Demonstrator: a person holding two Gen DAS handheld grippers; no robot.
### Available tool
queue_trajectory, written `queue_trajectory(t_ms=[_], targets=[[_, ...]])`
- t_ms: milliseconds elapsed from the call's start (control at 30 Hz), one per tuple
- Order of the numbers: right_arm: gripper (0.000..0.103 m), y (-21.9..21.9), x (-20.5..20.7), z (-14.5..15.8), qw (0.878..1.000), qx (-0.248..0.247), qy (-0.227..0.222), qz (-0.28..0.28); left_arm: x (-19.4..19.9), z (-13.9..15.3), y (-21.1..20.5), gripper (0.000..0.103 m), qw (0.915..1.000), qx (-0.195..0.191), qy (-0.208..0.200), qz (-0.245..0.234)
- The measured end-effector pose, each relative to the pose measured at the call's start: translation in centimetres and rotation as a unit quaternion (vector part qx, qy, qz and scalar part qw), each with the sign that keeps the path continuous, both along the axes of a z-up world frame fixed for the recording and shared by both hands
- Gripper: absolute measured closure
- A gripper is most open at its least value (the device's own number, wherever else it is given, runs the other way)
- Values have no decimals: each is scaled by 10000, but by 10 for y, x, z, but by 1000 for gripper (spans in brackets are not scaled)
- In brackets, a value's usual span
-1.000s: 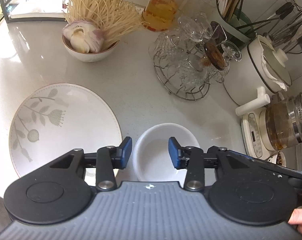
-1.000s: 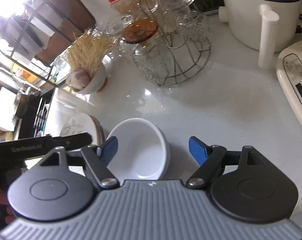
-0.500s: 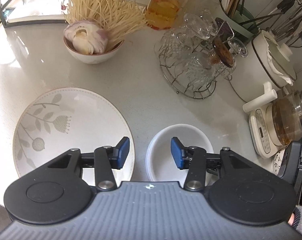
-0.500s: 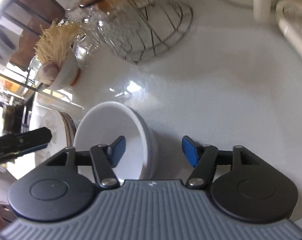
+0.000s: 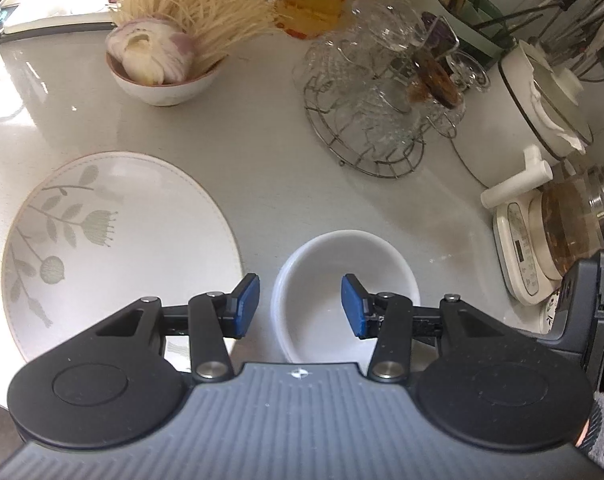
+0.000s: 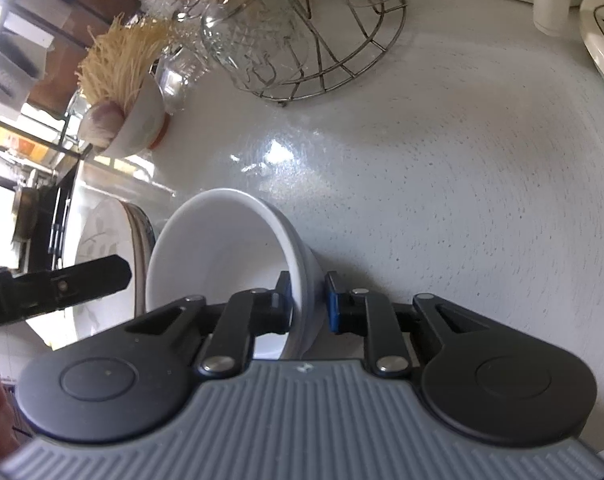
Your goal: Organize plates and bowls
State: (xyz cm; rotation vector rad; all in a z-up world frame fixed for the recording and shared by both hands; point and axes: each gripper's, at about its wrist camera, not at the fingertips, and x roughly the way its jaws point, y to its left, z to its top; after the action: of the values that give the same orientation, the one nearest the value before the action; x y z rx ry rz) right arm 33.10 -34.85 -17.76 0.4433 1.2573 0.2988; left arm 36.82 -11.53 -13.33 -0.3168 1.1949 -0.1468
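Your right gripper [image 6: 306,305] pinches the white bowl [image 6: 222,256] by its rim at lower centre, ready to lift; your left gripper [image 5: 300,306] hovers spread above it, beside the plate [image 5: 114,240]

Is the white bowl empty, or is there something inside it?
Empty. The white bowl shows only bare white inside in both views; the right gripper pinches its rim.
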Motion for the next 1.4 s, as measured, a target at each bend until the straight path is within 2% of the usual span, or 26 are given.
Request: queue_trajectory(t_ms=[133, 267, 567, 767, 867, 933, 1100, 1233, 1400], targets=[[85, -9, -1, 1, 10000, -52, 14, -44, 1, -5, -12, 52, 9999, -5, 123, -72], [86, -24, -5, 3, 9998, -158, -13, -76, 4, -10, -31, 52, 9993, 165, 224, -233], [87, -61, -13, 5, 9994, -234, 19, -242, 7, -29, -67, 52, 9977, 61, 433, -521], [87, -74, -17, 5, 9995, -236, 56, -222, 3, -50, -75, 52, 9970, -208, 640, -381], [87, -79, -19, 4, 9993, -200, 128, -285, 2, -58, -69, 53, 9961, -538, 690, -96], [87, -80, -19, 3, 9992, -153, 148, -329, 3, -64, -67, 53, 9957, -572, 729, -38], [87, -81, -21, 2, 9989, -104, 180, -418, 4, -74, -70, 63, 9942, -678, 824, -87], [87, -81, -20, 1, 9990, -104, 127, -405, 6, -80, -72, 78, 9932, -788, 813, -266], [86, -81, -22, 2, 9991, -92, 87, -398, 13, -79, -75, 80, 9933, -701, 796, -465]])
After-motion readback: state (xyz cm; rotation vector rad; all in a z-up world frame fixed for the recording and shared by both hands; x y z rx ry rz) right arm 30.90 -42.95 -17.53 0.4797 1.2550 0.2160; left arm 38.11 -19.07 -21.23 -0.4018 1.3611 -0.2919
